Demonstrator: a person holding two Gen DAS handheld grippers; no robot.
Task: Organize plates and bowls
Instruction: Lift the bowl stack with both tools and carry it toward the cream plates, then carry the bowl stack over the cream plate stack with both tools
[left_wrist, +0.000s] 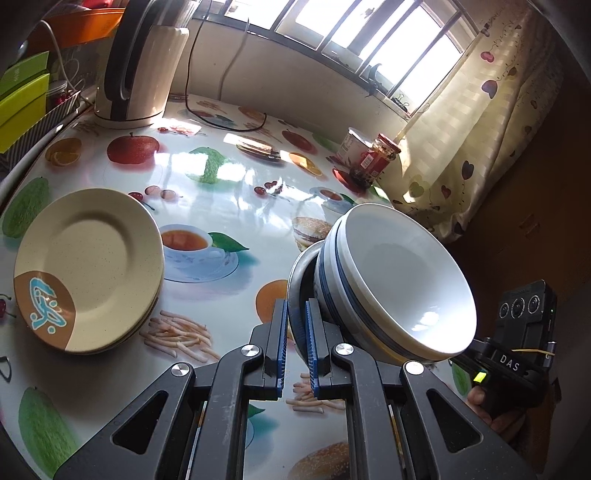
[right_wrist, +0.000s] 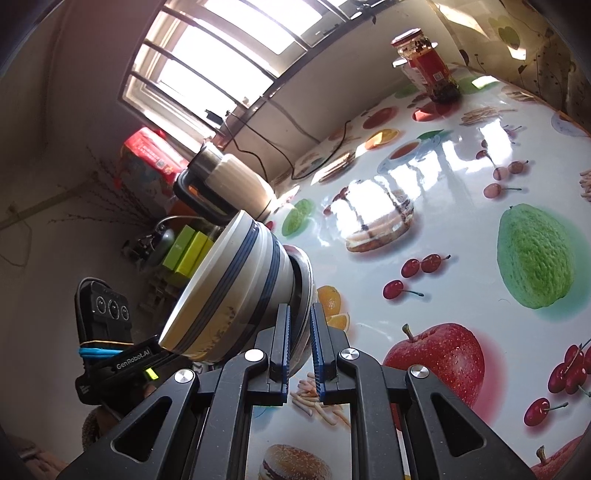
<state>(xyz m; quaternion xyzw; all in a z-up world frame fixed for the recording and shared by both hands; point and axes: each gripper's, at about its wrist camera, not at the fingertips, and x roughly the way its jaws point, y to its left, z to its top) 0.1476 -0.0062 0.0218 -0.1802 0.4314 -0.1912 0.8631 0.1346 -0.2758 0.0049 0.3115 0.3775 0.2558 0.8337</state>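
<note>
A steel bowl (left_wrist: 300, 273) holds two nested white bowls with blue stripes (left_wrist: 399, 284), and the whole stack is tilted on its side above the table. My left gripper (left_wrist: 295, 306) is shut on the steel bowl's rim. My right gripper (right_wrist: 300, 310) is shut on the same steel rim (right_wrist: 306, 284) from the opposite side, with the white bowls (right_wrist: 236, 280) to its left. A stack of cream plates with a brown and blue corner mark (left_wrist: 88, 266) lies on the table at the left.
The table wears a glossy fruit-print cloth (left_wrist: 229, 206). At the back stand an electric kettle (left_wrist: 136, 62) with its cable, a red-lidded jar (left_wrist: 382, 157) and a tin (left_wrist: 354, 144). Green boxes (left_wrist: 22, 99) sit far left; a curtain (left_wrist: 480, 122) hangs at the right.
</note>
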